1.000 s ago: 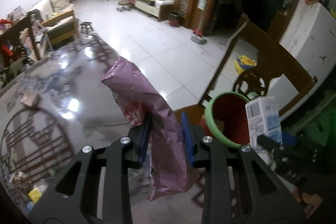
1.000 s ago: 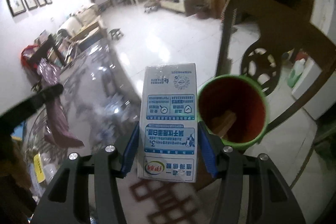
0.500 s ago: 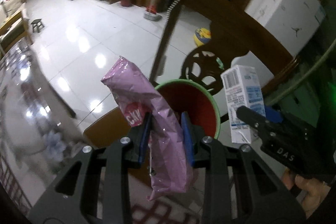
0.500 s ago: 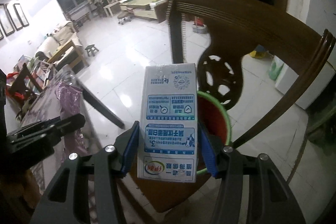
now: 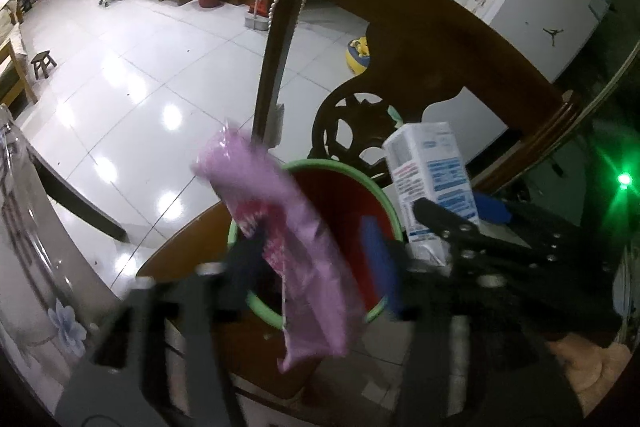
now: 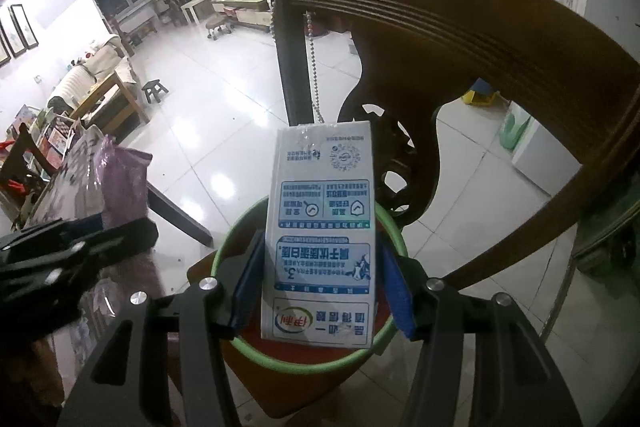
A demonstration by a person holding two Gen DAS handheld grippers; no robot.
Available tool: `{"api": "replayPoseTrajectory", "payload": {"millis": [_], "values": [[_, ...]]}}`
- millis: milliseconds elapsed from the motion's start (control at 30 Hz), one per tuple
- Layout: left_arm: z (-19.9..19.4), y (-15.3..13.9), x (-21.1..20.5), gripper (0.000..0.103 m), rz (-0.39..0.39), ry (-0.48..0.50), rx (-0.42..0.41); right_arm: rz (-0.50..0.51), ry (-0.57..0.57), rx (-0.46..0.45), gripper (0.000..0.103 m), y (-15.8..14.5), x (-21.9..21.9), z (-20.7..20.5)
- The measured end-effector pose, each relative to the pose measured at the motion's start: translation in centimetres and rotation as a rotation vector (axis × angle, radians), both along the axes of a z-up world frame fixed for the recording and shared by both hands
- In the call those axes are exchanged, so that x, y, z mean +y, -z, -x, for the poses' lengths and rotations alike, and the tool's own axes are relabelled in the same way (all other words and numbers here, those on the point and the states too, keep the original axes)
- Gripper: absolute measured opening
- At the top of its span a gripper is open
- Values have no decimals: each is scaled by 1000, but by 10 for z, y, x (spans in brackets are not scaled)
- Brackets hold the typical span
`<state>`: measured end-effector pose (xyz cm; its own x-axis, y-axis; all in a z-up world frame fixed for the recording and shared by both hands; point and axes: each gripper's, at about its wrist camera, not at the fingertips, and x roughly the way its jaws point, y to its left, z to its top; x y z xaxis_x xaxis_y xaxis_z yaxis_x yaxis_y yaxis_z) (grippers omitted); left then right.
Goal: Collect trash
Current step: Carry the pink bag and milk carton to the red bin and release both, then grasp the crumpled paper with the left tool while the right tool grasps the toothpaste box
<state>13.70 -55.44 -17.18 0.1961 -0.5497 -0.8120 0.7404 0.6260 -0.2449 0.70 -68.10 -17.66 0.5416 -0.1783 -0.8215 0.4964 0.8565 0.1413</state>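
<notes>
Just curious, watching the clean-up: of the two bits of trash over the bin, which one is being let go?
The pink wrapper. The left gripper is opening around it, while the white milk carton sits clamped in the right gripper.

Both views are dim indoor frames with strong fisheye bending and black vignetting at the corners. Ceiling light reflects as bright white patches on the glossy white tiled floor [image 5: 132, 87], with similar glare in the right wrist view [image 6: 224, 115]. The left wrist view is motion-blurred in the foreground: the crumpled pink plastic wrapper [image 5: 288, 243] is smeared. A green point of light flares at its right edge. The white and blue printed carton [image 6: 324, 239] is sharp, its print legible.
</notes>
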Motion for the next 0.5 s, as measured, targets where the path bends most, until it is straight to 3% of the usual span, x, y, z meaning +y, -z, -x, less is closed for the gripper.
{"api": "replayPoseTrajectory", "payload": {"millis": [67,133,233,500], "values": [[1,-3,1,68,13,-3,-15,15,11,4,55,1,-1,-1],[1,-5,3,75,14,-8,-19,42,28,5,66,-2,-1,1],[2,-14,15,75,35,-29,-28,64,41,-5,67,-11,2,7],[13,-59,115,75,74,-172,-115,59,-23,-44,67,-41,44,16]]}}
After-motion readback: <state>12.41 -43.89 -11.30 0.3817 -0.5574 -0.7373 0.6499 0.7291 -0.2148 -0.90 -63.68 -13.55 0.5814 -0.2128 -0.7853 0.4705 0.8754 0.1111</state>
